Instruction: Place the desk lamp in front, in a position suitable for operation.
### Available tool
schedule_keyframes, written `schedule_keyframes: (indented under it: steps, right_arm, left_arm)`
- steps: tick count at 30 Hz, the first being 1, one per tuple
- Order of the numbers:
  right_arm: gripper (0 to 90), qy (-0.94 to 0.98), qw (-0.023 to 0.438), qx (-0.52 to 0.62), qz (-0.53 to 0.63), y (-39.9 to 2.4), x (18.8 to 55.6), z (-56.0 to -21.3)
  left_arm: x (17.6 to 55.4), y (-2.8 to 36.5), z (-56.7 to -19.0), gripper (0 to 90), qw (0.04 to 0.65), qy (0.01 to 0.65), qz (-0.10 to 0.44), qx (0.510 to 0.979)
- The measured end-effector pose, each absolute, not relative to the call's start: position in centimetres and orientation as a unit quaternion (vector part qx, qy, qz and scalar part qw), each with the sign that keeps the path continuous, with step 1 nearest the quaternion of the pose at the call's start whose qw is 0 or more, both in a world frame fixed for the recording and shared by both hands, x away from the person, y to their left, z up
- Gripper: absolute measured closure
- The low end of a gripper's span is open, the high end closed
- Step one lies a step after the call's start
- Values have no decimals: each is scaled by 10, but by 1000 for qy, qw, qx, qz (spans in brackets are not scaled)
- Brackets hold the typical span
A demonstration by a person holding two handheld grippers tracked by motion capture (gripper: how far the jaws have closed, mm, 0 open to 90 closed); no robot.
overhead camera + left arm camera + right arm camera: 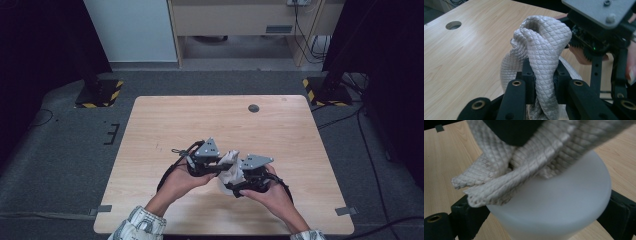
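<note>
left tool (544, 82): clamped on grey quilted cloth (541, 47); right tool (541, 220): jaws wide around white cup (554, 202); cloth draped on cup's top; cup near bench (200, 115) front edge

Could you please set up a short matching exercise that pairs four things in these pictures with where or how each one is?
Things:
1. cloth
2. cup
3. round hole
4. table

States:
A. pale wood, bearing everything
B. pinched in the left tongs
C. in the tabletop, at the far side
D. white, between the jaws of the right tongs

Pairs: 1-B, 2-D, 3-C, 4-A
</note>
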State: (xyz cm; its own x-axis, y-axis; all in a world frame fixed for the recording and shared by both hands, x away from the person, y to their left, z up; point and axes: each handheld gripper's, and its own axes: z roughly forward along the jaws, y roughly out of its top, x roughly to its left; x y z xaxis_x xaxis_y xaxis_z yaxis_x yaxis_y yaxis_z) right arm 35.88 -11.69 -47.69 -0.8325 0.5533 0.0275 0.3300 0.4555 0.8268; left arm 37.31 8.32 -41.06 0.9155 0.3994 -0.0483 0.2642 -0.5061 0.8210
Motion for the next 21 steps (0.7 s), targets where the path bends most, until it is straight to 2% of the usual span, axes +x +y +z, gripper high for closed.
schedule_keyframes:
  steps: [8,15,21]
  right_arm:
    - [85,843,125,262,452,-117,359,-477]
    - [85,843,124,263,453,-116,359,-477]
    - [85,843,125,263,452,-116,359,-477]
  left_arm:
    - [388,81,-413,751,455,213,103,858]
    - [376,103,-414,751,460,210,74,860]
    - [359,99,-414,748,461,189,65,865]
